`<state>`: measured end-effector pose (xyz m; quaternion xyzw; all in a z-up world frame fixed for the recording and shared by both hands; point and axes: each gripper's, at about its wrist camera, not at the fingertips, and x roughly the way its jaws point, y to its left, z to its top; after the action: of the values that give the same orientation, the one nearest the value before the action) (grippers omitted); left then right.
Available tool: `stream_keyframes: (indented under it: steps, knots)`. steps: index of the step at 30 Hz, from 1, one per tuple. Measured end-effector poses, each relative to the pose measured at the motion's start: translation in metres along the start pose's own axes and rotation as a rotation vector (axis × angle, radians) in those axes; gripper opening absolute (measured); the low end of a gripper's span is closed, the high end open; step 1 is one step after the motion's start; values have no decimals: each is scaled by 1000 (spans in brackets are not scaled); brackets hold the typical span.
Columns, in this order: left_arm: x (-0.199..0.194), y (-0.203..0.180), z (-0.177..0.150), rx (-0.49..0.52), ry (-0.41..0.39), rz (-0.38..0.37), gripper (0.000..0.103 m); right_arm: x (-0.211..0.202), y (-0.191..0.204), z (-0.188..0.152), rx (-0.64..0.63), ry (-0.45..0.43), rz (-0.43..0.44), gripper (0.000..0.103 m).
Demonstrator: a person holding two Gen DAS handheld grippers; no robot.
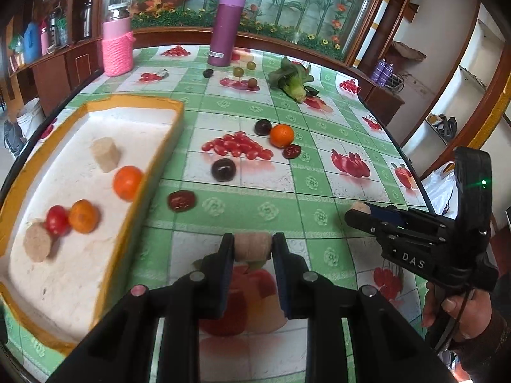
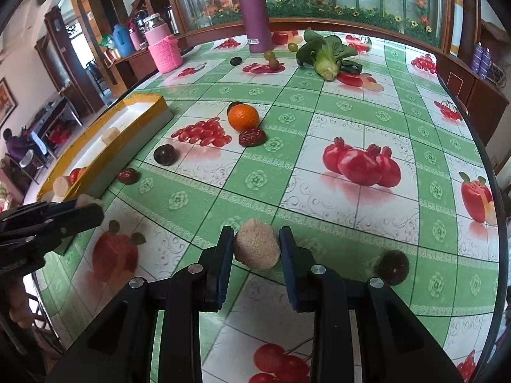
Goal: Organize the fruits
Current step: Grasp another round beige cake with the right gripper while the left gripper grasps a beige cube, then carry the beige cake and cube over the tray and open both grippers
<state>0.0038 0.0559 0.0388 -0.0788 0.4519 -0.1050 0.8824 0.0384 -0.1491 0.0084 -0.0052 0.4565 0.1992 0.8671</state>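
My left gripper (image 1: 252, 250) is shut on a tan cylinder piece (image 1: 252, 248), held above the table just right of the yellow-rimmed white tray (image 1: 159, 156). The tray holds two oranges (image 1: 127, 181), a red tomato (image 1: 57, 219) and two tan pieces (image 1: 105, 153). My right gripper (image 2: 257, 249) is shut on another tan piece (image 2: 258, 248); it shows at the right of the left wrist view (image 1: 357, 214). Loose on the table are an orange (image 2: 243, 116), red dates (image 2: 252, 137) and dark plums (image 2: 164, 154).
A purple flask (image 1: 226, 28), a pink knitted jar (image 1: 117, 44), a green leafy vegetable (image 2: 325, 56) and small green fruits (image 2: 270, 56) stand at the far end. One dark plum (image 2: 393, 267) lies near my right gripper. The table edge curves along the right.
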Motion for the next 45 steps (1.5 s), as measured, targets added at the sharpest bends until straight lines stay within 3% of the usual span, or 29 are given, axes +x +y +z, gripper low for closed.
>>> stream_keyframes:
  steps: [13,24,34,45]
  knots:
    - [-42,67,-10,-88,-64,60,27,11,73,27,-70,5,61,28]
    - [-61,145,-5,-167,-102,150,27,31,145,80,-127,-11,116,28]
    - [-42,204,25,-237,-105,214,27,62,184,128,-142,-12,113,28]
    - [7,211,48,-222,-23,201,27,125,178,145,-106,84,61,28]
